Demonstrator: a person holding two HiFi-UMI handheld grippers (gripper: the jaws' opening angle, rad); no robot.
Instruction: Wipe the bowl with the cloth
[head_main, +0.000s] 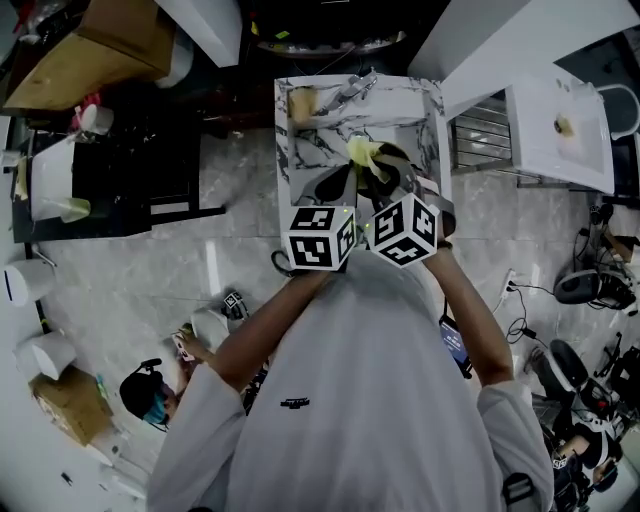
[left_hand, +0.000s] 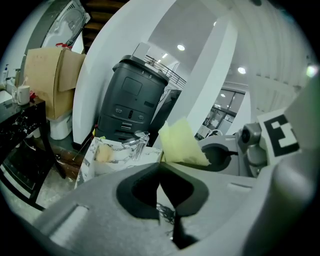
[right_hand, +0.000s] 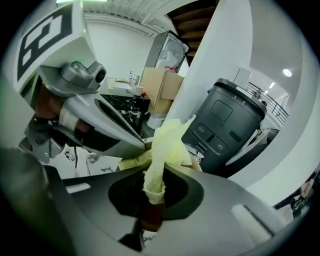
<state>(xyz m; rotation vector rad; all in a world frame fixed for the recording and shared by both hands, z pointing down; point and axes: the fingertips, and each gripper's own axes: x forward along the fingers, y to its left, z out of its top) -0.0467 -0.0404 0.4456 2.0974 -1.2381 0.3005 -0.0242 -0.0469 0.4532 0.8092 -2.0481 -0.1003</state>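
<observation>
A pale yellow cloth (right_hand: 167, 140) is pinched in my right gripper (right_hand: 155, 172), whose jaws are shut on its twisted end. A brown piece shows under the cloth between the jaws. The bowl is almost wholly hidden: only a tan edge (right_hand: 199, 164) peeks out behind the cloth. My left gripper (left_hand: 161, 165) is shut, and its tips (right_hand: 144, 146) meet that edge beside the cloth. In the head view both grippers (head_main: 345, 172) (head_main: 380, 168) point at the cloth (head_main: 362, 153), held in the air above the sink.
A marble-patterned sink (head_main: 296, 160) with a chrome tap (head_main: 350, 90) and a tan sponge (head_main: 302, 100) lies just beyond the grippers. A black machine (left_hand: 132, 100) stands behind it. White counters flank it. A person (head_main: 150, 395) sits on the floor at lower left.
</observation>
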